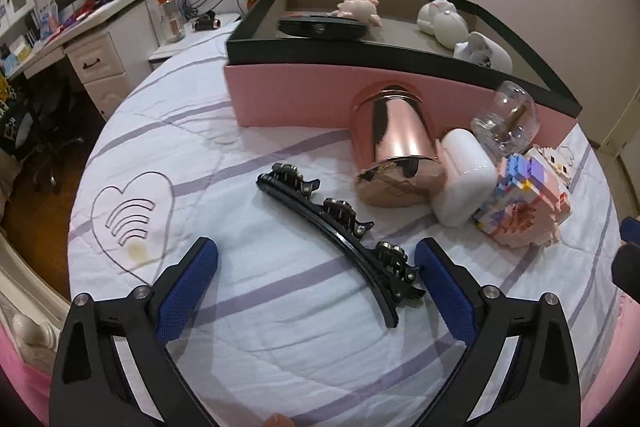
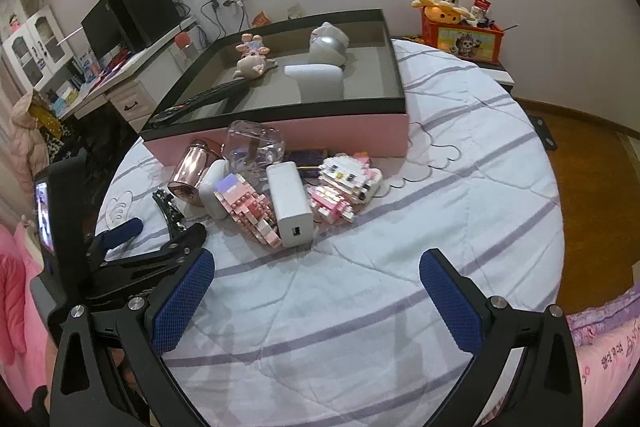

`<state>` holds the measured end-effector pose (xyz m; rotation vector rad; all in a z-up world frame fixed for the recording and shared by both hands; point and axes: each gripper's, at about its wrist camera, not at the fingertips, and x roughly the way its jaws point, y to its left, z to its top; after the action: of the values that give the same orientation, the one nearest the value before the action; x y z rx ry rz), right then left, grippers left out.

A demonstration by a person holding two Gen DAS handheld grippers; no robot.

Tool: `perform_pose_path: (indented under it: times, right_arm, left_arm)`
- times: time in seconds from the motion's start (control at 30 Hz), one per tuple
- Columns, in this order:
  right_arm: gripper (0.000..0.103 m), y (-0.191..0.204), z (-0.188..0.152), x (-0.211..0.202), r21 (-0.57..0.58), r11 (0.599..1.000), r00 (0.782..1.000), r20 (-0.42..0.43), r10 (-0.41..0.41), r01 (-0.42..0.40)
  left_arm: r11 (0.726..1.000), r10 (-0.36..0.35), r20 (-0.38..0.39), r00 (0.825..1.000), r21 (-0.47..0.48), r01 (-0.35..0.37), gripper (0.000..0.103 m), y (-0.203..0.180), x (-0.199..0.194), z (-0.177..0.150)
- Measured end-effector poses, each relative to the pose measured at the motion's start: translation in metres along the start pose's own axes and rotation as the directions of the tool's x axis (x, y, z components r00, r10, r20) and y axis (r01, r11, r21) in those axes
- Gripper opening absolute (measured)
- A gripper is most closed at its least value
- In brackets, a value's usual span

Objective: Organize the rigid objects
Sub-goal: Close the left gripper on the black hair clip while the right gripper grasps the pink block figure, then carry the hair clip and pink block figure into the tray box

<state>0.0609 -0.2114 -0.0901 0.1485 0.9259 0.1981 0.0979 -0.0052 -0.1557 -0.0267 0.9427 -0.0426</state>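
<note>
Hair clip [image 1: 340, 247] lies low in the frame's centre on the bed [image 1: 280, 347], between the wide-open left claw [image 1: 316, 283]; centre it before closing, while the right claw [image 2: 316, 291] gapes empty.

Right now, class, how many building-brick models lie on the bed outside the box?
2. One pink brick model lies left of the white charger; the cat-faced one lies to the charger's right, near the box. Others may be hidden.
</note>
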Motion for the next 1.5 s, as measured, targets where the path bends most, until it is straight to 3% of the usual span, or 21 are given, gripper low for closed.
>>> perform_pose_path:
  times: [0.2, 0.27, 0.37, 0.7, 0.83, 0.97, 1.1, 1.5]
  right_arm:
    - [0.1, 0.015, 0.007, 0.008, -0.053, 0.998, 1.0, 0.009, 0.03, -0.029]
    - [0.084, 0.022, 0.012, 0.011, -0.084, 0.995, 0.998, 0.013, 0.054, -0.053]
    - [0.073, 0.031, 0.018, 0.019, -0.117, 0.99, 0.997, 0.0, 0.079, -0.079]
    - [0.055, 0.055, 0.029, 0.042, -0.216, 0.966, 0.99, -0.016, 0.139, -0.139]
    - [0.051, 0.057, 0.028, 0.054, -0.232, 0.965, 0.993, -0.039, 0.115, -0.121]
    - [0.031, 0.06, 0.025, 0.055, -0.246, 0.96, 0.991, -0.068, 0.119, -0.132]
    - [0.031, 0.066, 0.019, 0.051, -0.281, 0.954, 0.994, -0.064, 0.092, -0.106]
    - [0.031, 0.067, 0.017, 0.051, -0.305, 0.948, 0.995, -0.059, 0.082, -0.096]
  left_arm:
    - [1.0, 0.01, -0.002, 1.0, 0.003, -0.01, 0.102, 0.002, 0.007, 0.006]
    - [1.0, 0.003, 0.001, 1.0, 0.0, -0.003, 0.101, 0.003, 0.006, 0.006]
    - [1.0, 0.004, 0.012, 1.0, 0.001, -0.004, 0.093, 0.007, 0.004, 0.006]
    - [1.0, -0.014, 0.037, 0.999, -0.001, 0.014, 0.061, 0.023, -0.002, 0.006]
    - [1.0, -0.023, 0.042, 0.999, -0.009, 0.024, 0.053, 0.028, -0.003, 0.007]
    - [0.999, -0.037, 0.05, 0.998, -0.022, 0.038, 0.039, 0.033, -0.004, 0.006]
    - [0.997, -0.065, 0.053, 0.997, -0.046, 0.067, 0.026, 0.041, -0.006, 0.005]
    - [0.997, -0.069, 0.052, 0.996, -0.033, 0.071, 0.026, 0.037, -0.007, 0.003]
